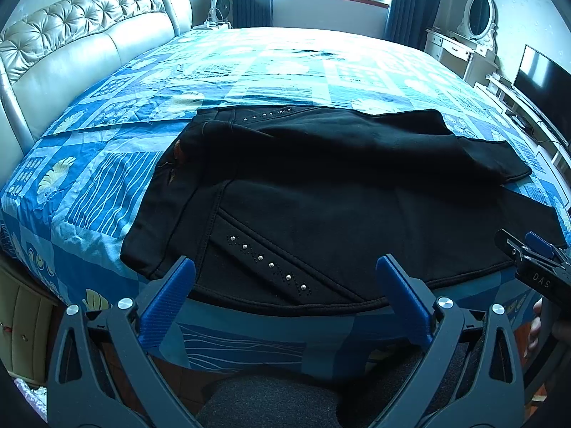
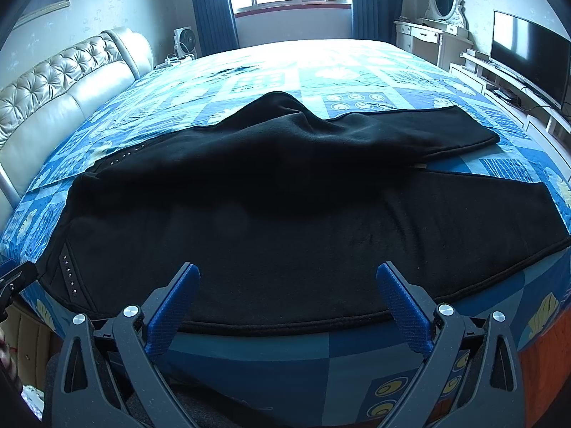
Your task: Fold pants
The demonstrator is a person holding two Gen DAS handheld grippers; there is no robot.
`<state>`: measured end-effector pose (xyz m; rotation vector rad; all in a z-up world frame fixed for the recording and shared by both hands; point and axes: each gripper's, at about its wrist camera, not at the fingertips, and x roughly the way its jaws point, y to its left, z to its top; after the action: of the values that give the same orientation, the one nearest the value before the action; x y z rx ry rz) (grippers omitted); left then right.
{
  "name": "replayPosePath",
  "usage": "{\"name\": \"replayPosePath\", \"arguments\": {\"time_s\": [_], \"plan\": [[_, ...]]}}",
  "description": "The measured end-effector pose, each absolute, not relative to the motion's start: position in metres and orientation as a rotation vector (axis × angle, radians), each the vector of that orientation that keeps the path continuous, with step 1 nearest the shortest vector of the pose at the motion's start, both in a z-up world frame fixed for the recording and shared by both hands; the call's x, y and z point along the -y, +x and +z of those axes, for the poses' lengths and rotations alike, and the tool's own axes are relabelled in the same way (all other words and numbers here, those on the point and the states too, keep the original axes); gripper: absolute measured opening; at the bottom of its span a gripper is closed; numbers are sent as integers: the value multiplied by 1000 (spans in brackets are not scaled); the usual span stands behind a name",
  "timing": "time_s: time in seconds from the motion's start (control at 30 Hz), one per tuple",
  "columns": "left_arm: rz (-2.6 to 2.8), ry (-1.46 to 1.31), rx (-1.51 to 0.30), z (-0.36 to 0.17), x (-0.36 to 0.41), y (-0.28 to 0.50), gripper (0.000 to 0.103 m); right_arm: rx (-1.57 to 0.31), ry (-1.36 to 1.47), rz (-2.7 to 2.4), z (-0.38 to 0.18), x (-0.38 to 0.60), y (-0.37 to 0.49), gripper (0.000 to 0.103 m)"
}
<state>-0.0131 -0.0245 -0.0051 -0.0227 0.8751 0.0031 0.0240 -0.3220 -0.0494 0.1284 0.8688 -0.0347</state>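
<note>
Black pants (image 1: 321, 192) were laid across the bed (image 1: 249, 67).
Both claws, left claw (image 1: 285, 278) and right claw (image 2: 287, 285), were held apart, apparently just short of the near hem.

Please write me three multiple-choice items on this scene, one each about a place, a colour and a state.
1. Where do the pants lie?
A. on the floor
B. on the bed
C. on the dresser

2. What colour are the pads of the left tongs?
A. blue
B. red
C. white

3. How do the right tongs stand?
A. shut on the pants
B. shut on nothing
C. open, holding nothing

Answers:
1. B: the pants are spread over the patterned blue bedspread near its front edge.
2. A: both pads show blue against dark grey arms.
3. C: the fingers stand wide apart at the pants' near hem with no cloth between them.
</note>
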Motion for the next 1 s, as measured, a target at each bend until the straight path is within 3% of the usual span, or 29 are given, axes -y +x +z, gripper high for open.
{"name": "replayPosePath", "arguments": {"time_s": [1.0], "plan": [[-19, 1, -891, -10, 27, -10, 101, -897, 160, 14, -50, 326, 28, 99]]}}
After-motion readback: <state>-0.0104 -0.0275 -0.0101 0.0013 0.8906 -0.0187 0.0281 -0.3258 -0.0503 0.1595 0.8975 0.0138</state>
